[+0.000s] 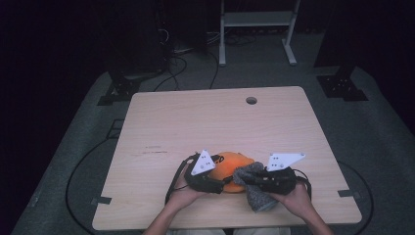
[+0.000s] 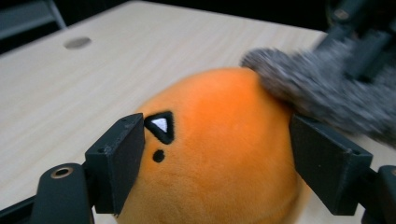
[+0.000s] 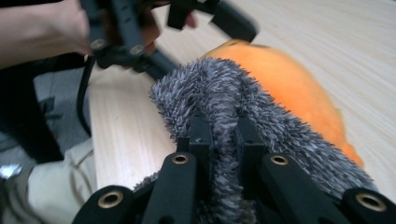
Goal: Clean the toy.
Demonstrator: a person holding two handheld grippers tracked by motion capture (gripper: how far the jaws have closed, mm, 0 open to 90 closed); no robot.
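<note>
A light wooden table [image 1: 195,122] with a round cable hole [image 1: 251,100] near its far edge carries the work at its near edge, just ahead of the person's forearms. On it lies an orange plush toy [image 1: 230,166], a rounded stuffed figure with a small black-and-white triangular eye and a black dot stitched on its side, as the left gripper view shows [image 2: 219,154]. It rests on the tabletop between the two grippers.

A grey fuzzy sock [image 1: 254,188] lies draped against the right side of the plush, its lower part trailing toward the table's near edge. In the right gripper view the sock [image 3: 219,102] rises in a fold from between the jaws and leans on the orange toy [image 3: 289,88].

The right gripper [image 1: 252,180] has its jaws pinched tight on that fold of sock. The left gripper [image 2: 217,158] stands with its jaws spread on either side of the plush; the left pad sits right at the fabric, the right pad just beside it, and neither visibly presses in. In the high view it [image 1: 222,185] sits at the plush's left.
</note>
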